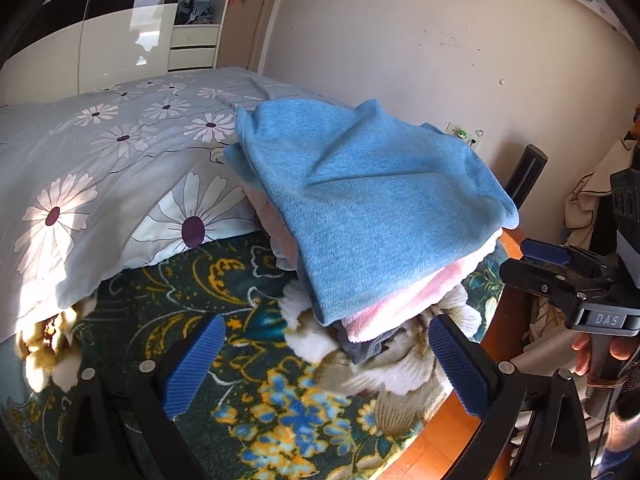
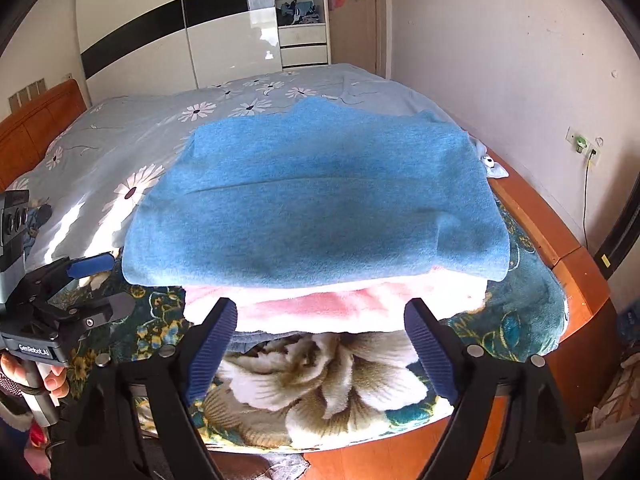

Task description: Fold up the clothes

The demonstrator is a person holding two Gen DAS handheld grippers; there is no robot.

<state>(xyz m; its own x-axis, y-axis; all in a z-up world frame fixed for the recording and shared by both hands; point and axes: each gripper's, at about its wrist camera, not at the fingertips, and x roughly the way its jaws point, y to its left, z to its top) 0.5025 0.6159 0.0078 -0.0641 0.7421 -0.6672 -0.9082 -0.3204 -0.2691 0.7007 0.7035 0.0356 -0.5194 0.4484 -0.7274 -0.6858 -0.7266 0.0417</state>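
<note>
Lying flat, blue garment (image 2: 316, 204) long axis crosswise atop pink stack (image 2: 320, 304); both grippers' fingers (image 1: 196, 364) released.

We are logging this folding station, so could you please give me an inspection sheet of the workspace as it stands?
Surface: bed with wooden frame, covered by a dark floral blanket and a daisy quilt.
Job's things: blue garment folded on top of a stack; pink garment beneath it; a darker layer under that.
Clutter: small white item by the stack's far right corner, too small to identify.
Grippers: left gripper open, empty, short of the stack; right gripper open, empty, facing the stack's front edge.
Cables: cord hanging from the wall socket.
Surroundings: wardrobe, open shelves, plain wall.
</note>
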